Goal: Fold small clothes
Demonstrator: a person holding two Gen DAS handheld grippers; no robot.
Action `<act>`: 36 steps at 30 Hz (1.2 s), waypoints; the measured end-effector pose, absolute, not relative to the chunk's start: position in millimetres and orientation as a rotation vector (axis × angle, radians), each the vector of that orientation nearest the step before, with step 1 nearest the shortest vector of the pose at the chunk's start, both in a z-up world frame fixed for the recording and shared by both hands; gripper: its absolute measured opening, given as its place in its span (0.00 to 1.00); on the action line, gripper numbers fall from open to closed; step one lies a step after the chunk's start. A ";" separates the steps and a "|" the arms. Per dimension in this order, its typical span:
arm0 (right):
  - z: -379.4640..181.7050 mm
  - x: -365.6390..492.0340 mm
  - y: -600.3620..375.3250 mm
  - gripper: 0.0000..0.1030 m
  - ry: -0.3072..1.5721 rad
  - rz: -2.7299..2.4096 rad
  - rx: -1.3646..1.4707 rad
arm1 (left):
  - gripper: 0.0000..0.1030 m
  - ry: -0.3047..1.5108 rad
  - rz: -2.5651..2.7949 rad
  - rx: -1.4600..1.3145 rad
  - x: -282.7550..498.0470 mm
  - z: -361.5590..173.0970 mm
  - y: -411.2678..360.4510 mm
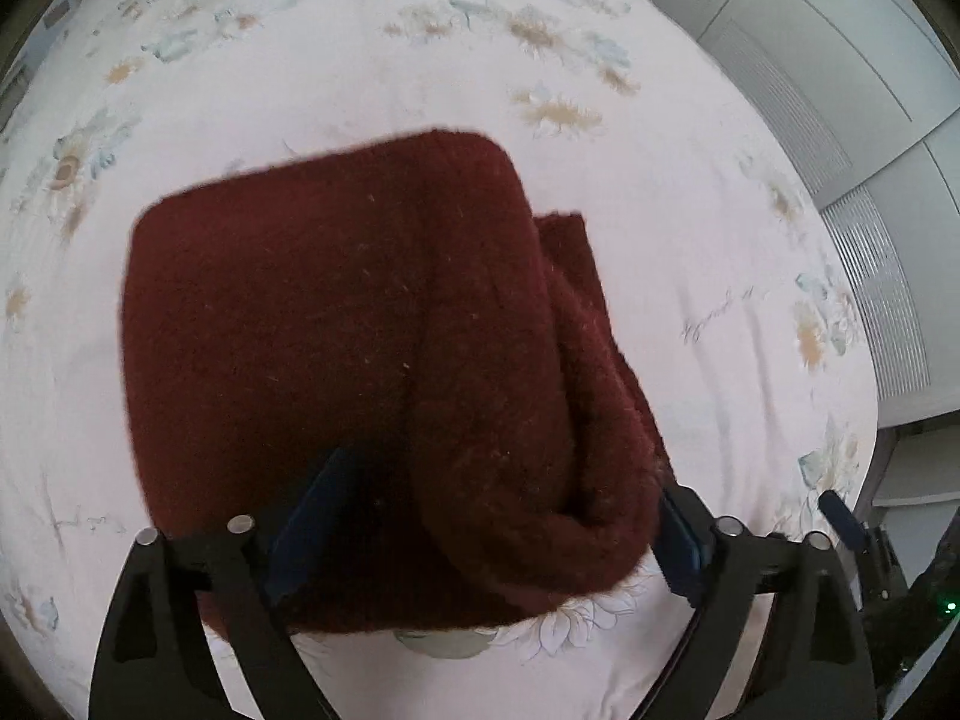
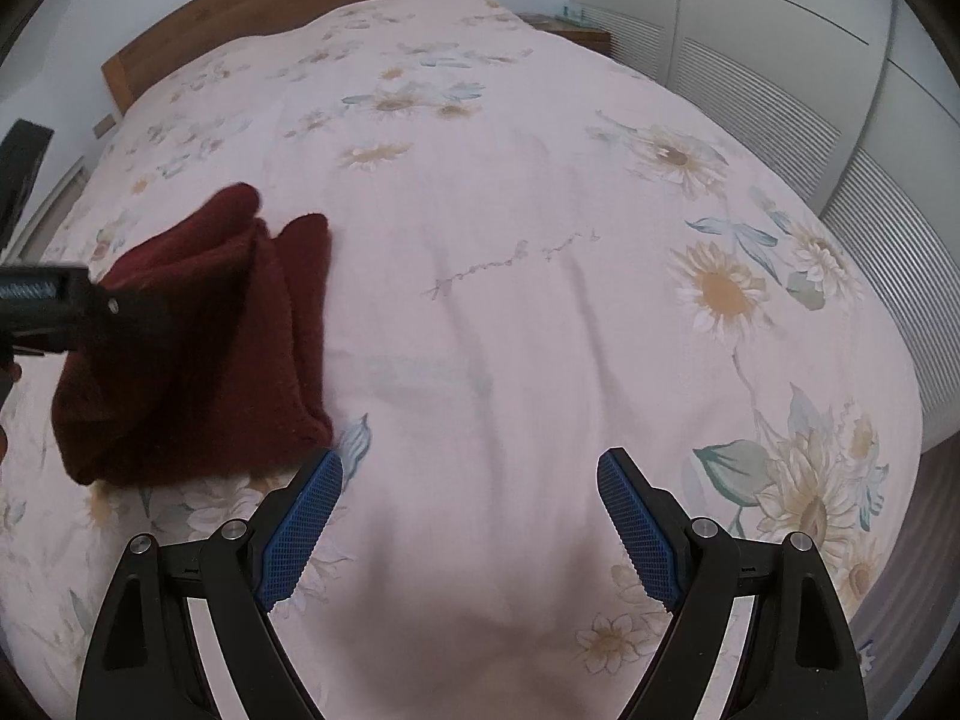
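Note:
A dark red knitted garment (image 1: 336, 324) lies folded in a thick bundle on the pink flowered bedspread (image 1: 690, 240). My left gripper (image 1: 480, 516) is wide open, its blue pads (image 1: 306, 528) on either side of the bundle's near end; the left pad is partly under a fold. In the right wrist view the same garment (image 2: 210, 348) lies at the left, with the left gripper's black body (image 2: 66, 312) over it. My right gripper (image 2: 468, 516) is open and empty above bare bedspread (image 2: 540, 300), to the right of the garment.
A wooden headboard (image 2: 288, 6) stands at the far end of the bed. White louvred wardrobe doors (image 2: 780, 108) run along the right side. A small bedside table (image 2: 570, 30) sits by the far right corner. The bed's right edge (image 1: 870, 420) drops to the floor.

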State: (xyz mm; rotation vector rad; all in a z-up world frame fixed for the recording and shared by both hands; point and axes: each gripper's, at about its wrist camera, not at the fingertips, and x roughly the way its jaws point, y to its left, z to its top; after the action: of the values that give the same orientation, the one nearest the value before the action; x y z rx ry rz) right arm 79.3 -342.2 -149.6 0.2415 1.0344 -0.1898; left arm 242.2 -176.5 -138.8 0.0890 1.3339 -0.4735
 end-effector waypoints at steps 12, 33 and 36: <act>-106.3 113.6 -300.8 0.85 1.021 -0.076 0.148 | 0.99 1.224 -0.429 0.024 252.6 -77.9 -119.2; -133.0 271.3 -189.9 0.58 1.377 0.214 0.157 | 0.99 1.227 -0.267 0.029 217.7 -113.3 19.9; -151.0 269.9 -190.8 0.53 1.422 0.193 0.128 | 0.99 1.235 -0.274 0.026 216.9 -117.2 20.5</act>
State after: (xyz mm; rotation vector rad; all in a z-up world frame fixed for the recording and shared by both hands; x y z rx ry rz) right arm 269.9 -190.8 -151.0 0.1284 1.4221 0.1929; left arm 216.9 20.5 -117.2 0.0256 1.2348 -0.2744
